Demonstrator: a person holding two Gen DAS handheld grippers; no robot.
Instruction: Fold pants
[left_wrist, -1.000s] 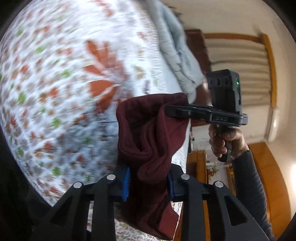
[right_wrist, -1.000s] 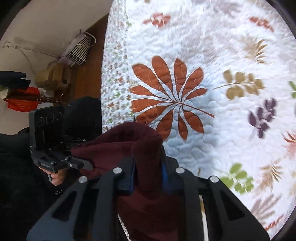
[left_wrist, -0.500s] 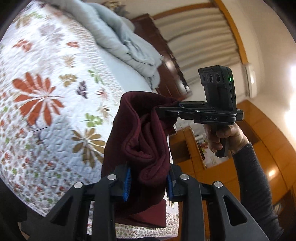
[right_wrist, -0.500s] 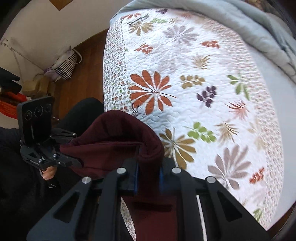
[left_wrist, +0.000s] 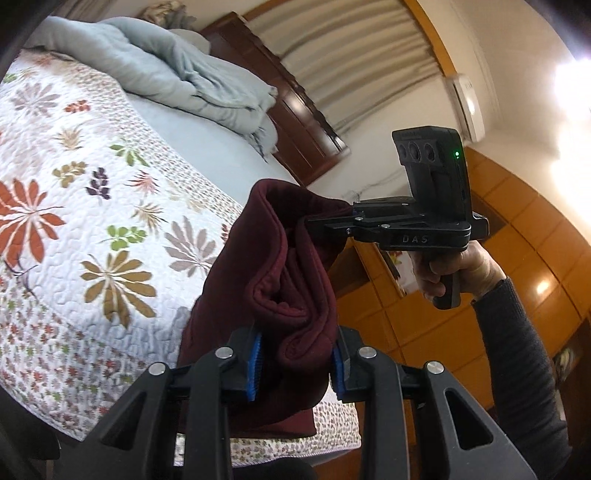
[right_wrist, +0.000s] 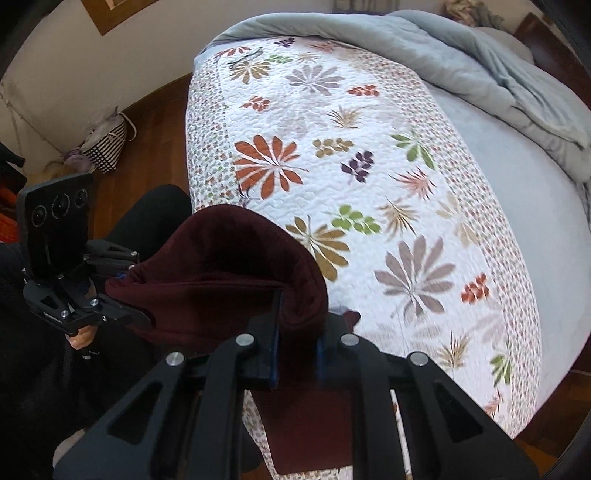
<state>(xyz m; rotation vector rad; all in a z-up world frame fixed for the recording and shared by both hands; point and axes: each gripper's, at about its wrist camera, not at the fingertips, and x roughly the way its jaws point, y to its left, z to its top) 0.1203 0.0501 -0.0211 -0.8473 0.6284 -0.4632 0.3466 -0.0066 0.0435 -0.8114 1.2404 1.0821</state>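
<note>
While held aloft, pants (left_wrist: 280, 258), floral quilt (right_wrist: 369, 184)

The lower end of the maroon pants (left_wrist: 266, 266) drops behind the left gripper (left_wrist: 295, 360) at the bottom of the left wrist view, so its hem is hidden; in the right wrist view it runs off the bottom edge. The pads of the right gripper (right_wrist: 295, 350) are buried in the cloth. The person's sleeve (left_wrist: 524, 369) is cut off at lower right. Small clutter by the striped bag (right_wrist: 107, 146) at left is too small to tell
</note>
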